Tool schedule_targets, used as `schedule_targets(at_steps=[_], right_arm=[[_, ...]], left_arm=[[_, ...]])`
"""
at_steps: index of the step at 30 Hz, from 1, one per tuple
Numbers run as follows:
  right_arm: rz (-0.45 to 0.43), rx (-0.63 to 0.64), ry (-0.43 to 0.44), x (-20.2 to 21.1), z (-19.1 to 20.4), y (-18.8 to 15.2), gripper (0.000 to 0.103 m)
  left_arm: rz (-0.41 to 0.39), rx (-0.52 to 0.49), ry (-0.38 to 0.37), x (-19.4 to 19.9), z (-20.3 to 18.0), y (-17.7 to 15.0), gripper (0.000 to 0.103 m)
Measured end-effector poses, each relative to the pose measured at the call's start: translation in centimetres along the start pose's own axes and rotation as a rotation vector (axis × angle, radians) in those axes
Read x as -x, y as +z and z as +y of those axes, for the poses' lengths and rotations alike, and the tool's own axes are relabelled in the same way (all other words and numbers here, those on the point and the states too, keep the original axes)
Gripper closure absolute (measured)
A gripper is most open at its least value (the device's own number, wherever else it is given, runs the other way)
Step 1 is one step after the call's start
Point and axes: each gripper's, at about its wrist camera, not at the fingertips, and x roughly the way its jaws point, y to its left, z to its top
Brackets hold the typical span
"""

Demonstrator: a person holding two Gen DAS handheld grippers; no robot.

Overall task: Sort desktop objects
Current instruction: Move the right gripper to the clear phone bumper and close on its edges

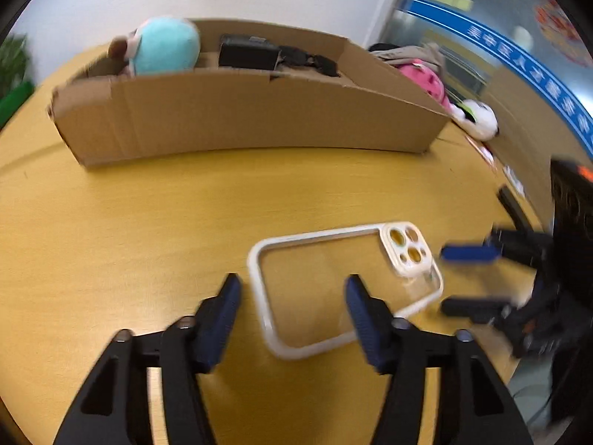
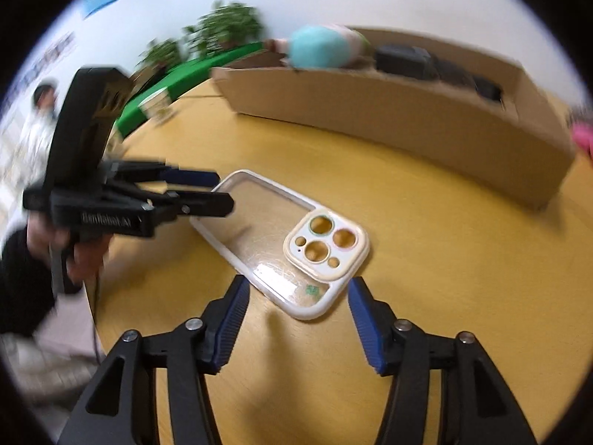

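A clear phone case with a cream-white rim and a raised cream camera block (image 1: 344, 289) lies flat on the yellow wooden table (image 1: 129, 222), near its front edge. The left claw (image 1: 292, 282), black with blue ribbed pads, stands partly open above one end of the case: one finger is over the case's clear panel, the other is off to its side, and neither pad presses on it. The right claw (image 2: 298, 285) is likewise partly open, its tips either side of the corner of the case nearest the camera block, gripping nothing. In the right wrist view the left claw is seen from the side, held by a hand (image 2: 79, 252) in a dark sleeve, its fingers reaching over the far end of the case.

Well behind the case a long, low brown cardboard box (image 1: 241, 122) stands on the table. Inside it lie a turquoise plush toy (image 1: 166, 46) at one end and some black gear (image 1: 248, 52) towards the middle. A pink and white soft item (image 1: 426, 78) sits beside the box's other end.
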Motion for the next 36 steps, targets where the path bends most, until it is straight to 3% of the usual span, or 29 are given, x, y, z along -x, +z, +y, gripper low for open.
schedule_targets(at_steps=[2,3,5,7,10,13,19,21,24,29,31,34,36], right_arm=[[0.012,0.111,-0.027,0.3,0.1,0.6,0.035],[0.019,0.156,-0.021,0.2,0.2,1.0,0.034],[0.038,0.229,0.023,-0.3,0.3,1.4,0.033],[0.065,0.260,0.062,-1.4,0.0,1.8,0.032],[0.094,0.254,0.104,-3.2,-1.4,2.1,0.025],[0.060,0.231,0.141,-3.8,-2.0,1.9,0.023],[0.069,0.359,0.091,-4.6,0.1,1.6,0.019],[0.060,0.348,0.101,-5.0,0.0,1.7,0.017],[0.041,0.328,0.091,-5.0,-0.1,1.7,0.016],[0.034,0.325,0.079,-5.2,1.0,1.4,0.017],[0.034,0.333,0.082,-5.0,1.2,1.1,0.017],[0.049,0.342,0.088,-4.4,0.9,0.9,0.017],[0.068,0.354,0.095,-4.4,0.7,1.1,0.016]], left_arm=[[-0.066,-0.072,0.028,1.1,0.1,0.7,0.002],[-0.092,-0.102,0.036,1.4,0.1,1.1,0.000],[-0.092,-0.169,-0.022,1.5,0.2,2.0,0.000],[-0.043,-0.226,-0.079,0.5,0.3,2.6,0.000],[0.072,-0.281,-0.084,-1.9,0.8,3.1,0.000],[0.147,-0.294,-0.104,-3.5,1.1,2.9,0.000],[0.091,-0.371,-0.160,-3.4,-0.4,2.7,0.000],[0.066,-0.385,-0.168,-3.5,-0.7,2.6,0.000],[0.054,-0.389,-0.189,-3.1,-0.9,2.7,0.013],[0.040,-0.392,-0.182,-2.2,-0.9,1.8,0.016],[0.059,-0.423,-0.180,-1.6,-0.8,1.5,0.014],[0.062,-0.486,-0.140,-0.7,-0.9,0.9,0.000],[0.064,-0.524,-0.146,-0.3,-0.9,0.3,0.000]])
